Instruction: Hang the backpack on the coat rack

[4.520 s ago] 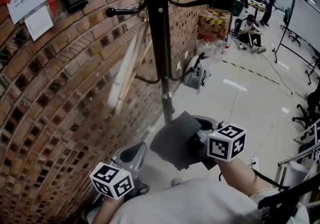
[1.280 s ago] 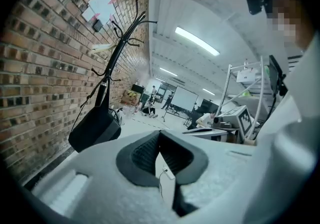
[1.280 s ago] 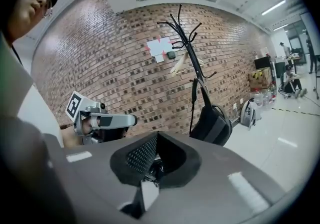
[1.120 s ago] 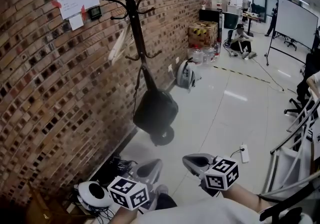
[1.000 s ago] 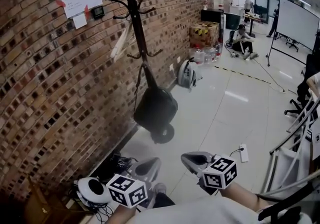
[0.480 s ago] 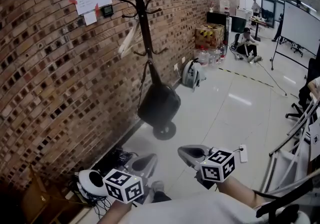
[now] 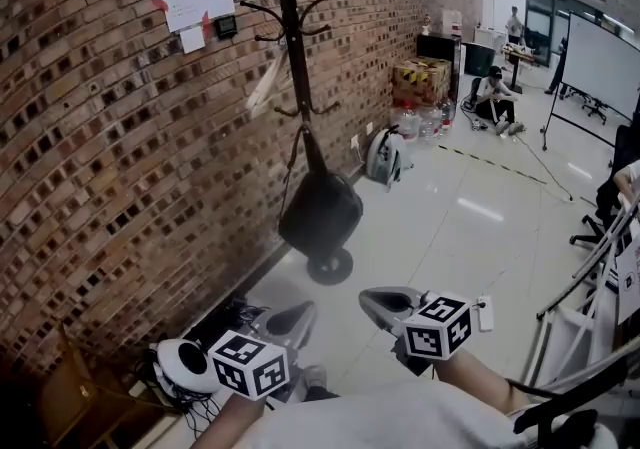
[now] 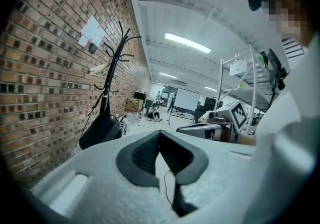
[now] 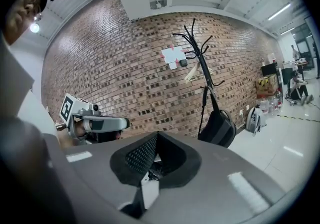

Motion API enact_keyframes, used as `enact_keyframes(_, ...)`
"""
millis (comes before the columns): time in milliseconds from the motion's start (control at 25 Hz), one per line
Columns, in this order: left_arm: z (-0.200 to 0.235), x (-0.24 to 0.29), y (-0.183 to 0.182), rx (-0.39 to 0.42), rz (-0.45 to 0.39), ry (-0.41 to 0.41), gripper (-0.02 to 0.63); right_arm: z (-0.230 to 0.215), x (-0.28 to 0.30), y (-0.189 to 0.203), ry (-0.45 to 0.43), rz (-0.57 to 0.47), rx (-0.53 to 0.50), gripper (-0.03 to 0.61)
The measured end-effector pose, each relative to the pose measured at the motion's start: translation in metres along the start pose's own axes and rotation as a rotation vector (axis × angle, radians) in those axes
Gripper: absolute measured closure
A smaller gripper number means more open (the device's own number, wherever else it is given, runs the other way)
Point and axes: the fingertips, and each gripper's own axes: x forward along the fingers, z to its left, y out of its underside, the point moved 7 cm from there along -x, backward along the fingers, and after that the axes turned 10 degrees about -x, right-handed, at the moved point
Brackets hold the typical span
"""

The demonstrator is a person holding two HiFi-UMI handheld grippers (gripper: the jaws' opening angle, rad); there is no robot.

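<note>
The black backpack (image 7: 320, 212) hangs by its strap from a lower hook of the black coat rack (image 7: 293, 47), close to the brick wall and just above the rack's round base (image 7: 330, 265). Both grippers are well back from it, near the bottom of the head view. My left gripper (image 7: 298, 315) is shut with nothing in it. My right gripper (image 7: 375, 299) is also shut and empty. The left gripper view shows the backpack (image 8: 100, 129) ahead to the left, past the closed left gripper (image 8: 160, 135). The right gripper view shows the backpack (image 9: 217, 127) to the right of the closed right gripper (image 9: 157, 138).
A grey backpack (image 7: 383, 152) leans against the wall beyond the rack, with cardboard boxes (image 7: 422, 77) and bottles behind it. A white rounded device (image 7: 180, 362) and cables lie by the wall at my left. A power strip (image 7: 485, 312) lies on the floor. People and a whiteboard (image 7: 605, 47) are far off.
Several seconds ago both grippers were right at the rack with the backpack beside them. Now the backpack hangs free and both grippers are drawn back, still edging away slightly in the last second.
</note>
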Motion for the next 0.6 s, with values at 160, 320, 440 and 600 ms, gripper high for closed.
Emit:
enact_keyframes(160,-0.0012,0.0004,-0.0031,0.004,-0.006,-0.006,0.612,-0.0003,0.0000,-0.0052,-0.014,-0.004,-0.010,0.578)
enact_keyframes(320,-0.0005,0.0013,-0.0039,-0.001,0.001,-0.009,0.612,0.0005,0.0009,-0.0094,-0.023,-0.013,-0.010,0.578)
enact_keyframes(440,0.0022,0.0001,0.0005,-0.002,0.003,-0.011,0.612,0.0023,0.0029,-0.0059,-0.028,-0.012,-0.015,0.578)
enact_keyframes(600,-0.0030,-0.0020,0.0029,0.001,0.002,-0.012,0.612,0.0065,-0.0009,-0.0027,-0.037,-0.011,-0.010,0.578)
